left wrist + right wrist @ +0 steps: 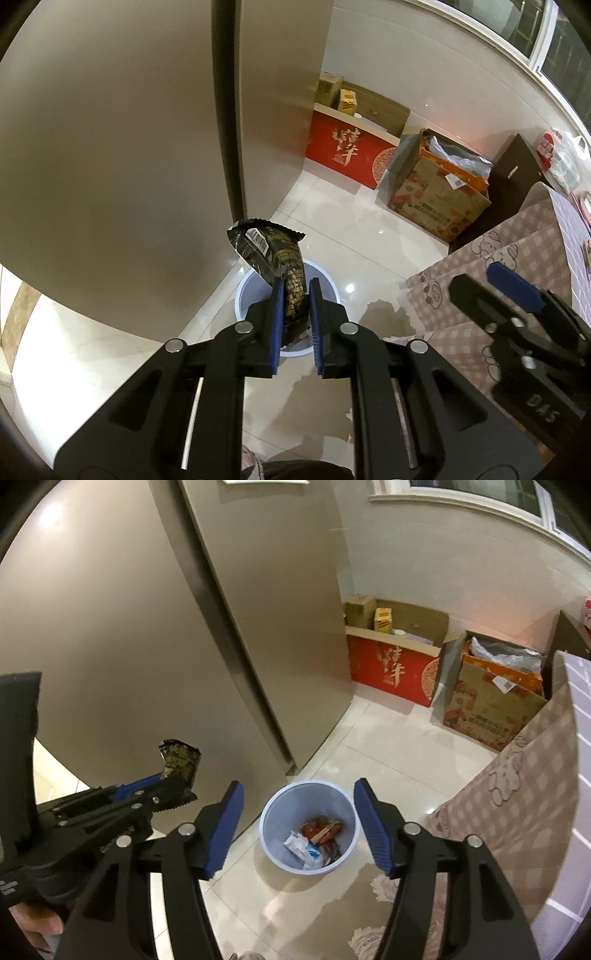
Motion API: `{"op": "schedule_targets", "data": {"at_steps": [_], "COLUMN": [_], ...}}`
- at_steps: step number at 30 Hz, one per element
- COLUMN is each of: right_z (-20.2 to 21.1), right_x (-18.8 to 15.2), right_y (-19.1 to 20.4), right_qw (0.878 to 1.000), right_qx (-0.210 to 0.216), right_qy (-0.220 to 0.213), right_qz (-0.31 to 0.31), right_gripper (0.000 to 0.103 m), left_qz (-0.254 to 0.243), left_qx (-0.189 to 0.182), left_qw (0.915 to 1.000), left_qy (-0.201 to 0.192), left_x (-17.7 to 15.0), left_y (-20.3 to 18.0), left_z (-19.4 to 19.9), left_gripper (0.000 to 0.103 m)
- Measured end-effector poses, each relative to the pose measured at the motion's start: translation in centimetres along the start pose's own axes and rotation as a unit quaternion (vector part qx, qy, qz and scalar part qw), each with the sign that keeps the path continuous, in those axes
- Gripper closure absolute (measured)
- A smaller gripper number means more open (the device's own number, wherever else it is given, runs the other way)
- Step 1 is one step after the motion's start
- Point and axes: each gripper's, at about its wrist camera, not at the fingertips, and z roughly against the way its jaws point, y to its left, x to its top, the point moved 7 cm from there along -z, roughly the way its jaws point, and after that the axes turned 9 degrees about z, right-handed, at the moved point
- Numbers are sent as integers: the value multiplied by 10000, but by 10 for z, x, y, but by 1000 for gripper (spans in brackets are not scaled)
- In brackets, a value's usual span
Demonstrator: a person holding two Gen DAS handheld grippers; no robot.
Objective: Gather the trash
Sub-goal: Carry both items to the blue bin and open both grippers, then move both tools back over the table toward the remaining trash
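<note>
My left gripper (297,284) is shut on a black snack wrapper (273,251), whose crumpled top sticks out past the fingertips. Under it stands a pale blue bin (332,290) on the floor, mostly hidden by the wrapper and jaws. In the right wrist view the bin (273,834) holds several wrappers (317,838), red and white. My right gripper (297,790) hangs open above the bin with nothing between its fingers. The left gripper (177,775) and its wrapper (181,762) sit to the left of it. The right gripper (487,280) shows at the right of the left wrist view.
A tall beige fridge (221,627) stands just behind and left of the bin. A red box (391,672) and a printed cardboard box (487,705) sit against the far wall. A table with a pink checked cloth (517,794) borders the right. A rug (369,923) lies near the bin.
</note>
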Motion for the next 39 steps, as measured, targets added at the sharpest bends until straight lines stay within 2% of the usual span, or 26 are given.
{"op": "schedule_targets", "data": {"at_steps": [4, 16, 18, 19, 20, 21, 22, 31, 39], "right_z": [15, 35, 36, 36, 36, 37, 37, 55, 97], "right_x": [3, 12, 11, 10, 10, 7, 6, 3, 2], "right_y": [-6, -22, -27, -28, -30, -32, -33, -35, -40], "right_qw": [9997, 9977, 9973, 9972, 9971, 9970, 9970, 9967, 9947], "right_qx": [-152, -180, -199, -218, -234, -242, -242, -213, -274], "right_qy": [-214, -597, -633, -631, -626, -627, -616, -641, -859], "right_qz": [-29, -276, -324, -338, -355, -386, -414, -451, -497], "right_gripper": [38, 32, 32, 32, 32, 32, 32, 32, 31], "left_qz": [-42, -190, -163, -130, -109, -112, -144, -254, -367], "left_qx": [16, 14, 71, 151, 294, 367, 397, 398, 268], "left_qw": [10000, 9998, 9998, 9998, 9994, 9991, 9984, 9973, 9957], "left_qy": [40, -38, -53, -95, -129, -190, -369, -563, -801], "left_x": [1, 18, 22, 23, 24, 26, 27, 25, 16], "left_y": [-4, -20, -22, -21, -19, -19, -19, -27, -48], "left_z": [-4, -4, -5, -5, -4, -2, 5, 35, 79], "left_gripper": [89, 89, 85, 72, 37, 25, 23, 23, 23]}}
